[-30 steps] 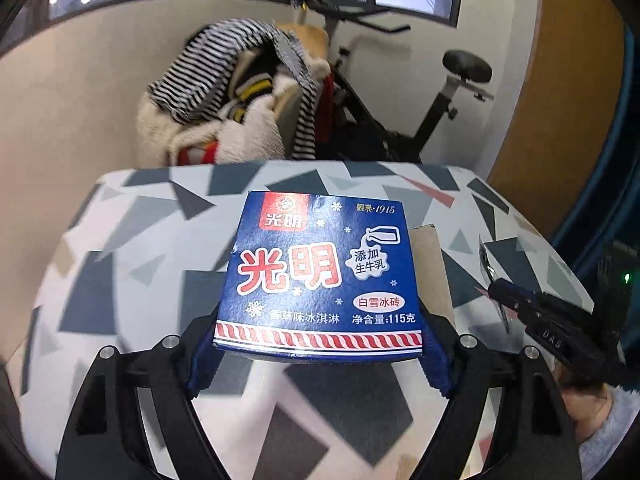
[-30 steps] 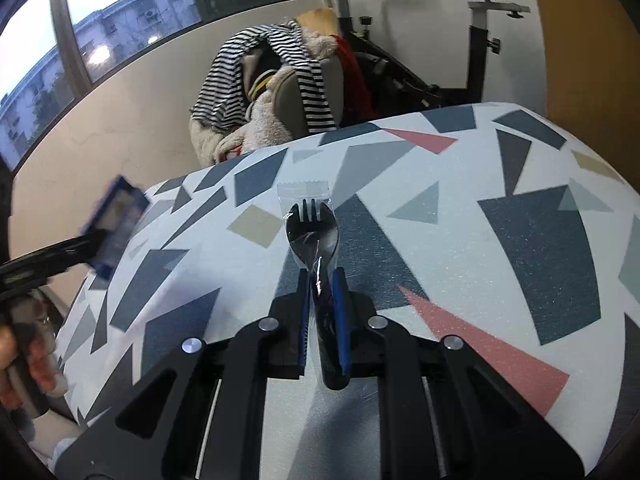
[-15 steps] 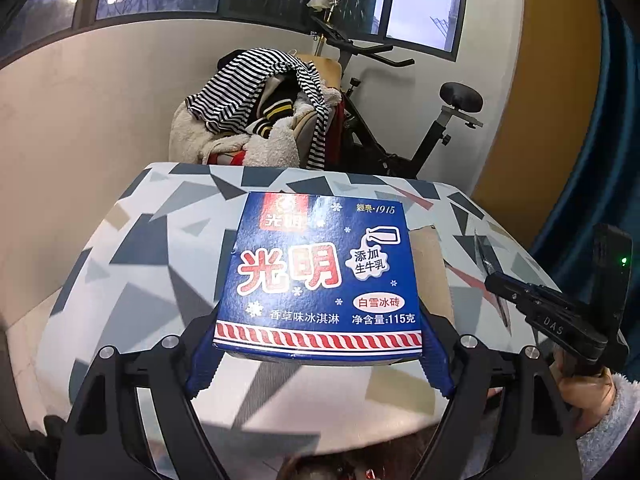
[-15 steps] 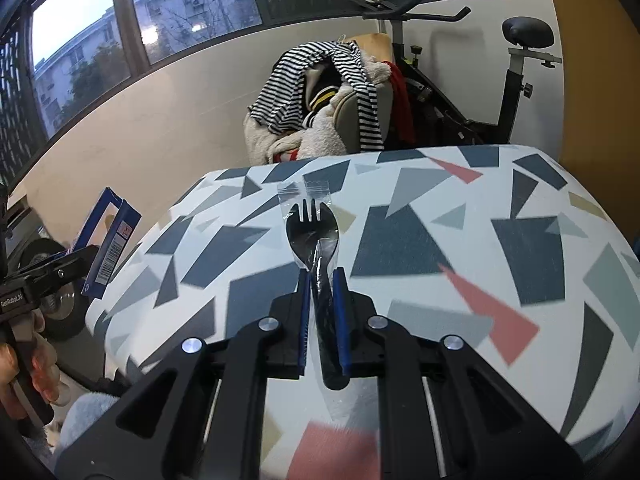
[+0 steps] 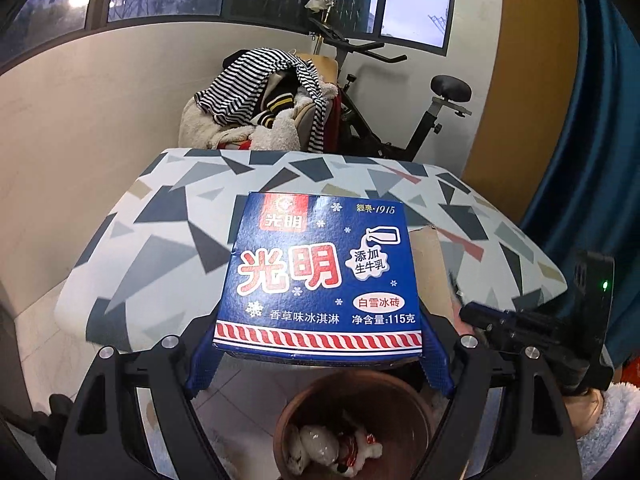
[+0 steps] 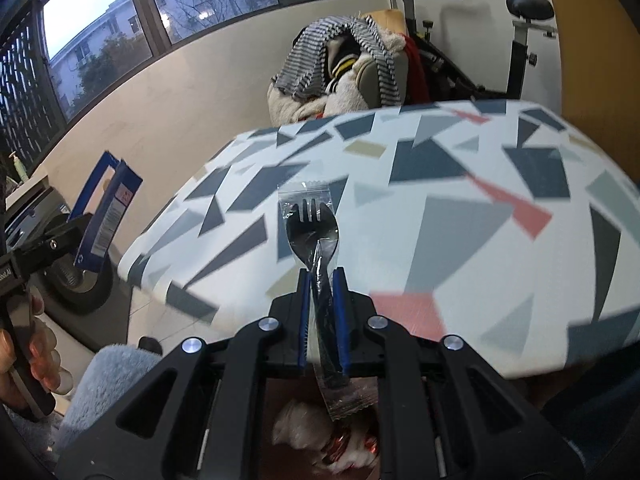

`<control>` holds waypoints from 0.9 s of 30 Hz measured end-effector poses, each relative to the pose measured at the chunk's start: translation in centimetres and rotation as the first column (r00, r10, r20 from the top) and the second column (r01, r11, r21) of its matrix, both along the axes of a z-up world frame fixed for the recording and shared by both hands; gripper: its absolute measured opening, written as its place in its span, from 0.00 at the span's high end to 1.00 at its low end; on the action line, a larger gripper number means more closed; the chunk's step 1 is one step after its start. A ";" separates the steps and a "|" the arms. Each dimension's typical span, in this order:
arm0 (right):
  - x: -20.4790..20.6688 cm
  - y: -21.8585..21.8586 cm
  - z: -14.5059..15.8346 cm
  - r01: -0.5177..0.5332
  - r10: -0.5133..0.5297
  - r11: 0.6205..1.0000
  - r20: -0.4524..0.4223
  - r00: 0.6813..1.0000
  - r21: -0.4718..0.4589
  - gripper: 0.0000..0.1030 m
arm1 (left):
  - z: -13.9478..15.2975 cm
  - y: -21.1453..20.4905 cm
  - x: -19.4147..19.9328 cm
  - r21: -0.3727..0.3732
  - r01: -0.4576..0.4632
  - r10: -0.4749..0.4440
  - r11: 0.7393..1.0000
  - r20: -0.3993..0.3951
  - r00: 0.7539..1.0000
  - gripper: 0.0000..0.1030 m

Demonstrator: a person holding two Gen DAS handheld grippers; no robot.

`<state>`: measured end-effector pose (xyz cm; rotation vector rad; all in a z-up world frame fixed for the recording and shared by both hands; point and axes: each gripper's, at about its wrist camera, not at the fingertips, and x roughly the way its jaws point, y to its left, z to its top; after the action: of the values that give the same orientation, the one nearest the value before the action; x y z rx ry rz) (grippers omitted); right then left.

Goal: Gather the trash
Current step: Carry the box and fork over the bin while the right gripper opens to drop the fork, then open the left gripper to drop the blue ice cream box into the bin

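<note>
My left gripper [image 5: 318,354] is shut on a blue ice cream box [image 5: 320,280] with red Chinese lettering, held flat in the air above a brown trash bin [image 5: 394,408]. The bin holds crumpled white and red wrappers [image 5: 340,450]. My right gripper [image 6: 322,280] is shut on a black plastic spork in a clear wrapper [image 6: 314,226], also held over the bin, whose wrappers [image 6: 320,436] show below it. The right wrist view shows the box [image 6: 106,210] edge-on at the left in the left gripper.
The table [image 5: 168,216] with a geometric patterned cloth lies ahead, its near edge just beyond the bin. A chair piled with striped clothes [image 5: 260,100] and an exercise bike [image 5: 400,112] stand behind it. A blue curtain [image 5: 592,160] hangs at the right.
Both grippers have pulled back from over the table to beyond its near edge, each still holding its item. The trash bin has come into view below them.
</note>
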<state>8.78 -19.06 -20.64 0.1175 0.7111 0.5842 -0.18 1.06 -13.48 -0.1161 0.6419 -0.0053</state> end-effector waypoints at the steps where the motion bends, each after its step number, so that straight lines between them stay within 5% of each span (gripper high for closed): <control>1: -0.1 -0.1 -0.3 -0.007 0.007 1.000 -0.004 1.000 -0.001 0.85 | -0.3 -0.1 -0.4 0.001 0.000 0.000 1.000 -0.003 1.000 0.23; 13: -2.8 1.1 -4.4 -0.148 0.143 0.988 -0.085 0.986 -0.051 0.85 | -2.1 -0.3 -1.1 -0.024 0.000 -0.001 1.000 -0.033 0.999 0.23; 20: -2.8 1.4 -5.0 -0.124 0.118 0.991 -0.098 0.988 -0.059 0.71 | -2.9 -0.4 -1.2 -0.008 0.000 0.000 1.000 -0.041 0.999 0.23; 27: -4.1 -0.1 -4.1 0.013 -0.011 0.995 0.015 1.000 -0.096 0.27 | -5.0 -1.4 -1.8 0.021 0.030 -0.029 0.999 -0.027 0.999 0.23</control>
<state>4.73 -19.18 -24.78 0.0286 0.7223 0.5379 -1.96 -0.35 -18.48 -0.0859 0.6705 -0.0254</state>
